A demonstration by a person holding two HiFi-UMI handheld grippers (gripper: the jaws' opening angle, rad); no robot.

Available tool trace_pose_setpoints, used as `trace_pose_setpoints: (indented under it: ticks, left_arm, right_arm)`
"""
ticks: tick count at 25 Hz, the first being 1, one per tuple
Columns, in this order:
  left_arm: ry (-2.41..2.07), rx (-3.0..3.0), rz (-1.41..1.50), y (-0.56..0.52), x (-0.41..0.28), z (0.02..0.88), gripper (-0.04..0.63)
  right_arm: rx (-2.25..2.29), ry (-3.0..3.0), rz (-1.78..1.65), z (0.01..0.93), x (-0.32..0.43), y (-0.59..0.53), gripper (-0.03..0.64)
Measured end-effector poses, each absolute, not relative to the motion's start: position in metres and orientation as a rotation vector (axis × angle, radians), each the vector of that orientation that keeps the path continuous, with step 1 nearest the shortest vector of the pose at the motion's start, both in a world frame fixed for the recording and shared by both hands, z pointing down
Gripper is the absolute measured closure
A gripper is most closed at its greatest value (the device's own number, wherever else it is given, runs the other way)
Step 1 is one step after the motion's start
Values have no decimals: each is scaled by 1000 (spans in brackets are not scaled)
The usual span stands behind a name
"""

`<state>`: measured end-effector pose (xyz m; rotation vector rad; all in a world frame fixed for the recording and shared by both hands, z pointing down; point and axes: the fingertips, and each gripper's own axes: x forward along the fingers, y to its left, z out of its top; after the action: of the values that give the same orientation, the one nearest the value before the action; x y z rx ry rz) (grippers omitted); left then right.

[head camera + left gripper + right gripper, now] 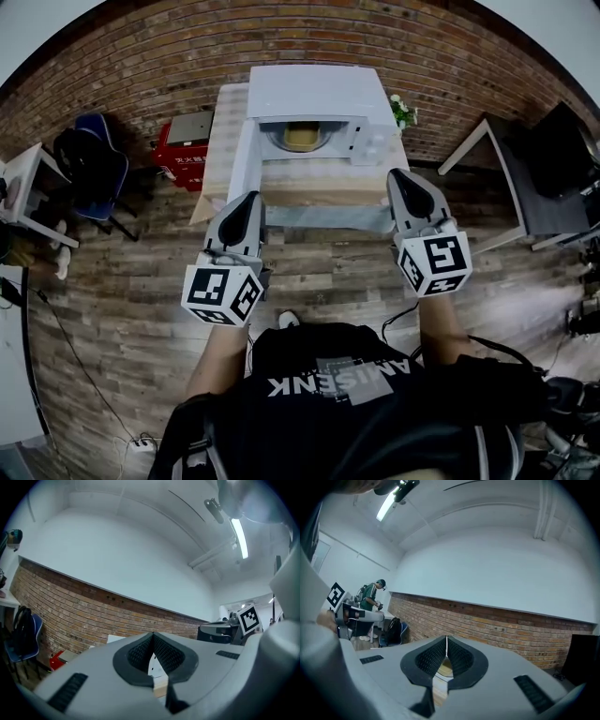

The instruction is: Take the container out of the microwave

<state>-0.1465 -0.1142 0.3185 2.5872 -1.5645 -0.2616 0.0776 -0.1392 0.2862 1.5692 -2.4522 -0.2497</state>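
A white microwave point(314, 94) stands on a wooden table point(323, 194) against the brick wall, its door point(244, 159) swung open to the left. Inside sits a yellowish container point(302, 138). Both grippers are held level in front of the table, short of the microwave. My left gripper point(249, 202) is before the open door, its jaws shut and empty point(153, 637). My right gripper point(403, 178) is off the microwave's right front corner, also shut with nothing in it point(446, 639). Through the slit below its tips I glimpse the container point(444, 668).
A red crate point(183, 150) sits left of the table, beside a blue chair with a black bag point(94, 159). A white desk point(23, 192) is far left and a desk with a black monitor point(553, 159) right. A small plant point(403, 111) stands by the microwave. A person point(370, 597) stands far off.
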Motion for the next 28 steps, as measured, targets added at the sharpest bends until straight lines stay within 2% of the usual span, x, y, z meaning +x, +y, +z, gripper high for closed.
trace_pose_setpoints:
  ticks: [16, 28]
  left_arm:
    - [-1613, 2519, -226, -169, -162, 337, 584]
    - [-1814, 2416, -193, -240, -155, 336, 584]
  right_arm:
    - [1533, -2494, -244, 294, 49, -229, 574]
    - [1349, -2580, -408, 289, 44, -325, 572]
